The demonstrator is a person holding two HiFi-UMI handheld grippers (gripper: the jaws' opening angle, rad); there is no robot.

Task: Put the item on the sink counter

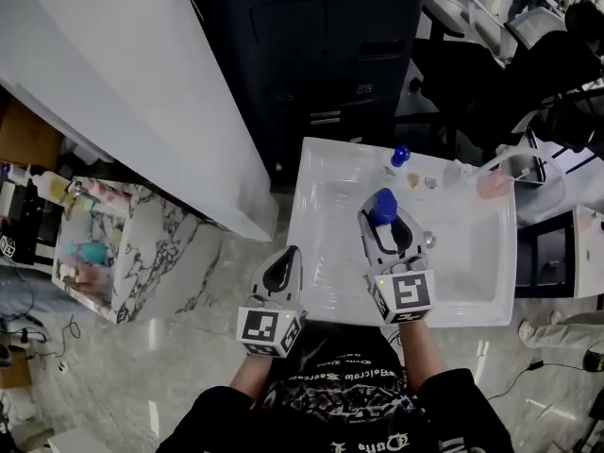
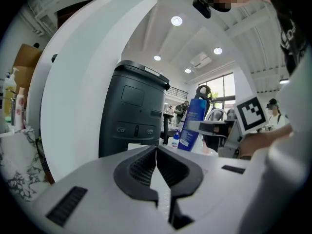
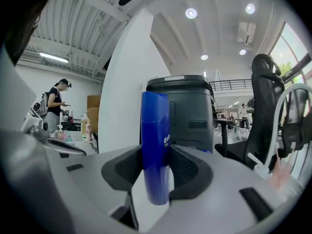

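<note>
- The blue bottle (image 3: 156, 126) is held upright between the pads of the right gripper (image 3: 156, 152), which is pinched on its lower half; the bottle's upper part stands clear above the jaws.
- In the head view, the blue bottle (image 1: 383, 206) is seen from above at the front of the right gripper (image 1: 385, 225), held over the basin of the white sink surface (image 1: 326, 253), near its middle.
- The left gripper (image 2: 156, 152) is pressed together with nothing between its pads; in the head view it (image 1: 282, 264) is placed just off the sink surface's near left corner, over the floor (image 1: 189, 347).
- On the far edge of the surface a small blue-capped bottle (image 1: 401, 155) is set, and a pink item (image 1: 493, 185) lies near the far right corner.
- Behind the sink a dark grey machine (image 1: 311, 45) is seen.
- A white curved wall (image 1: 123, 74) runs along the left, with a marble-patterned stand (image 1: 142, 243) beside it that carries bottles.
- Black office chairs (image 1: 566, 74) are seen at the far right.
</note>
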